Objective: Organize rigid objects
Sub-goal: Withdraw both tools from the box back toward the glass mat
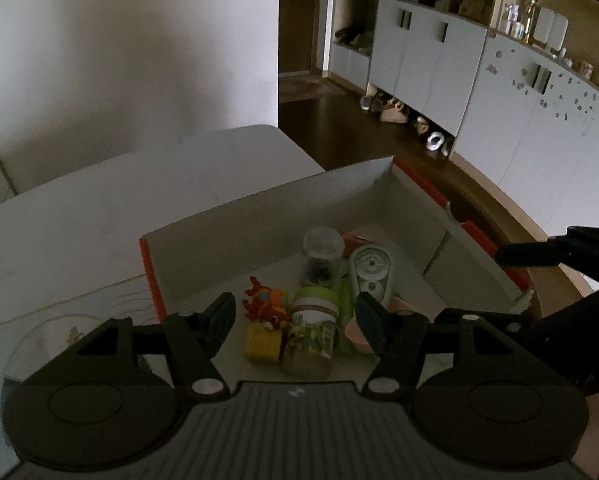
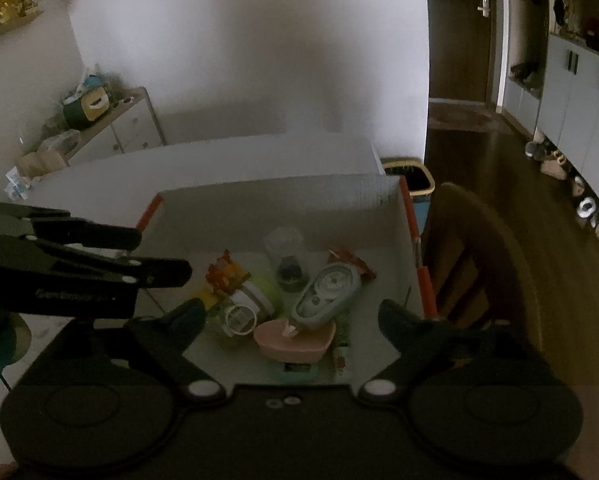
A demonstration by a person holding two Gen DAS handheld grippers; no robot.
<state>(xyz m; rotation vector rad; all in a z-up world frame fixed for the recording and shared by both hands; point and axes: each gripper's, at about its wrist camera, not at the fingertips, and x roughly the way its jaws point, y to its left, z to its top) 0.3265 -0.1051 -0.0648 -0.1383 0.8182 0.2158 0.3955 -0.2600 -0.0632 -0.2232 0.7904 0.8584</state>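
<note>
Left gripper [image 2: 167, 262] body: I can see pale lettering along its side from the right wrist view; it seems to begin "Gen", and the rest is too blurred for me to read.
Jar [image 1: 309, 336] label: I see a printed green and yellow wrap, but I make out no words on it.
Everything else: nothing I can read in either view.

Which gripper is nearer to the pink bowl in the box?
Right. The right gripper hangs open directly over the pink bowl. The left gripper is open over the jar, with the bowl beside its right finger.
</note>
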